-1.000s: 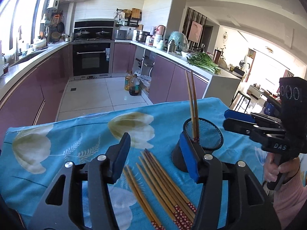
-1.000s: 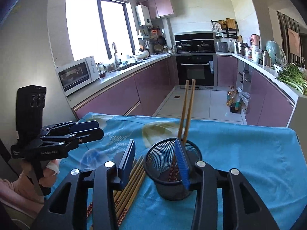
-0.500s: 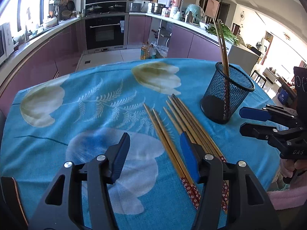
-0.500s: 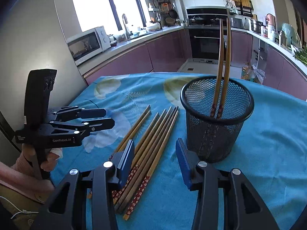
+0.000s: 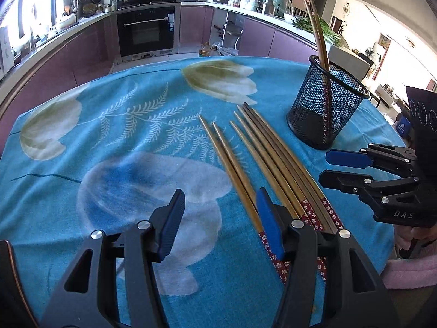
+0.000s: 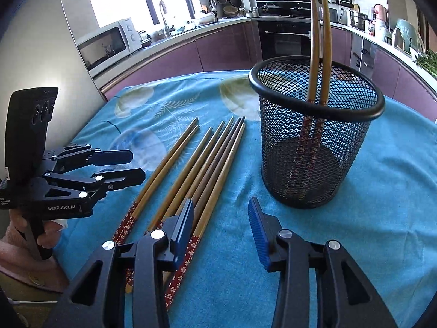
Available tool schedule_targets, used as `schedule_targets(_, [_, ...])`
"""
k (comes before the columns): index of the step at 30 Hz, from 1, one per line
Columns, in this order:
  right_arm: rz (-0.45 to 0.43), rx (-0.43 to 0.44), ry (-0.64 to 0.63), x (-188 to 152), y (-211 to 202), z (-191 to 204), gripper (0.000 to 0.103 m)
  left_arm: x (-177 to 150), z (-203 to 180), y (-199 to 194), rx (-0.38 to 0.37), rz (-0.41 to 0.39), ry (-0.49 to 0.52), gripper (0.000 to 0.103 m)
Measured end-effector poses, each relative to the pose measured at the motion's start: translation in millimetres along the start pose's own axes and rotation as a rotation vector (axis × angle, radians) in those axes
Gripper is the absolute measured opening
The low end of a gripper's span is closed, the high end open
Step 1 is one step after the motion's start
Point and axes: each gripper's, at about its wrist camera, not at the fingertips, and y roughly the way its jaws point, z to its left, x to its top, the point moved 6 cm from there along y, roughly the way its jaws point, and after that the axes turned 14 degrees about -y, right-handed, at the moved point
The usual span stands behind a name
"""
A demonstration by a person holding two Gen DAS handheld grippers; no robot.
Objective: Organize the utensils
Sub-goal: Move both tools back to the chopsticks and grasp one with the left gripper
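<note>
1. Count: two chopsticks (image 6: 316,54) stand in the mesh cup (image 6: 314,164), tips up, patterned ends at the bottom.
2. Count: seven chopsticks lie on the blue floral cloth (image 5: 109,142): a pair (image 5: 229,164) set apart on the left, and a bundle (image 5: 278,158) of five packed side by side just beside it. The cup stands near the bundle's tips, not touching.
3. Left gripper (image 5: 221,213): jaws moderately wide, empty. Its right pad sits over the patterned ends, between the pair and the bundle; contact cannot be told.
4. Right gripper (image 6: 221,218): jaws narrower, empty, having just closed a little. Its left pad overlaps the bundle's outer stick; bare cloth lies between the pads.
5. View difference: the right wrist view shows the cup interior, a microwave (image 6: 109,43) and a window; the left wrist view shows an oven (image 5: 147,30) centrally and a room at far right. Each view shows the other gripper, held by a hand in a pink sleeve (image 5: 409,270).
6. Change: a second earlier both grippers sat higher with the cup between their fingers; both have since dropped and tilted toward the loose chopsticks. The chopsticks and cup have not moved.
</note>
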Motion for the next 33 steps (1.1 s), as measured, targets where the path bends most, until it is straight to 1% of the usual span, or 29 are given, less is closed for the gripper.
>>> schedule_targets(13, [0.027, -0.016, -0.009, 1, 14, 3, 0.037, -3, -3, 15, 0.022, 0.017, 0.019, 0.054])
schedule_targets(28, [0.050, -0.045, -0.010, -1, 13, -1, 0.035, -3, 1, 19, 0.050, 0.028, 0.030, 0.055])
schedule_targets(33, [0.060, -0.082, -0.037, 4, 20, 2, 0.032, 1, 0, 24, 0.060, 0.031, 0.036, 0.052])
